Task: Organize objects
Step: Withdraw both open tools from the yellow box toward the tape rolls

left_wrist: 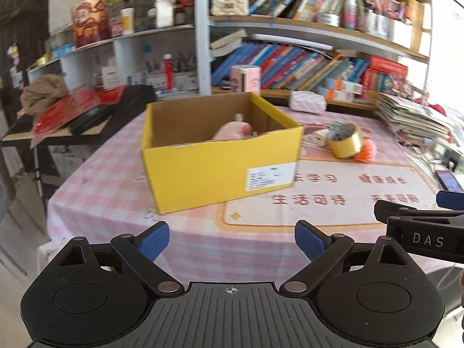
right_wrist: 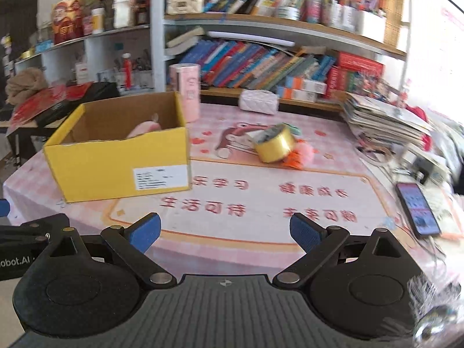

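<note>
Two grippers, left gripper (left_wrist: 231,240) and right gripper (right_wrist: 224,233), hovered with blue-padded jaws spread apart and empty over a pink checked tablecloth (right_wrist: 261,203). A yellow cardboard box (right_wrist: 121,156) sat open-topped, likely the collecting bin, a soft pink toy (right_wrist: 145,129) already inside. A shiny gold tape roll (right_wrist: 274,143) waited well apart.

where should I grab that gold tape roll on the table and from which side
Grip the gold tape roll across its shiny outer band, coming from the near open side with the right gripper. It lies tilted, leaning on the pink fluffy item, so the hole looks awkward to reach.
</note>
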`<state>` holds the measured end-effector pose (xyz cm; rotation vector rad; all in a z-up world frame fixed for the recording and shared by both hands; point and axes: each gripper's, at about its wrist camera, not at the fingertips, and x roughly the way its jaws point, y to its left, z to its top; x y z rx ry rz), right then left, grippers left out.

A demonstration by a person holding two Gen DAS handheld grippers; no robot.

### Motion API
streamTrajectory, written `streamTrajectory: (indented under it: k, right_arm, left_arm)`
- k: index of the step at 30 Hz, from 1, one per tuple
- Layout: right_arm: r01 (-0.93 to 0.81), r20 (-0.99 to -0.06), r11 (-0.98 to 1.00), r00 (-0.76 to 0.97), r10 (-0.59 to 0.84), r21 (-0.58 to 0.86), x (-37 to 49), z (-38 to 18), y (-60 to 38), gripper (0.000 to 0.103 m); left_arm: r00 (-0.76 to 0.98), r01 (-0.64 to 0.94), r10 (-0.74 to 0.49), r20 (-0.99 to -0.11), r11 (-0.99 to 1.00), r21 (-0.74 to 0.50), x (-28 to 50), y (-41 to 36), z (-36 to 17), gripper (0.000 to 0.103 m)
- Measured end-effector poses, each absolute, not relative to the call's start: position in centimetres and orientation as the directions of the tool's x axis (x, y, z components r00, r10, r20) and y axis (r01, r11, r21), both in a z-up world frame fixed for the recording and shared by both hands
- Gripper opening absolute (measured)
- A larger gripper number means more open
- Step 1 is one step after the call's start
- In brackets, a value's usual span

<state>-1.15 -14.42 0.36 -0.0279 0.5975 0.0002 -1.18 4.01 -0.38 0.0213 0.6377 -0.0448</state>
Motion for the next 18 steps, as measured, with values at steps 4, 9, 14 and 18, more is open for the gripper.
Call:
streamTrajectory:
  k: [4, 9, 14, 18]
  right_arm:
    - [0.033, -0.567, 0.999, 0.822, -0.046, -0.035, -2.1, 0.4, -15.5, 0.096]
    - [0.076, -0.56, 0.996, 0.823, -0.088, -0.045, -3.0, 0.7, -16.6, 0.097]
    - [0.121, -0.56, 0.991, 0.818, -0.128, -0.05, -3.5, 0.7, -17.8, 0.097]
    - [0.143, -0.563, 0.988, 0.813, -0.15, -0.056, -3.5, 0.7, -18.5, 0.098]
  left_arm:
    - [0.798, 0.088, -0.07, -0.599, 0.996, 0.0, -1.3, 2.8, -0.4, 0.095]
    - [0.793, 0.138, -0.115, -0.598, 0.99, -0.007, -1.1, 1.7, -0.3, 0.095]
    - [0.786, 0.178, -0.151, -0.599, 0.984, -0.016, -0.7, 0.5, -0.3, 0.095]
    - [0.779, 0.202, -0.172, -0.604, 0.979, -0.018, 0.0, -0.4, -0.4, 0.095]
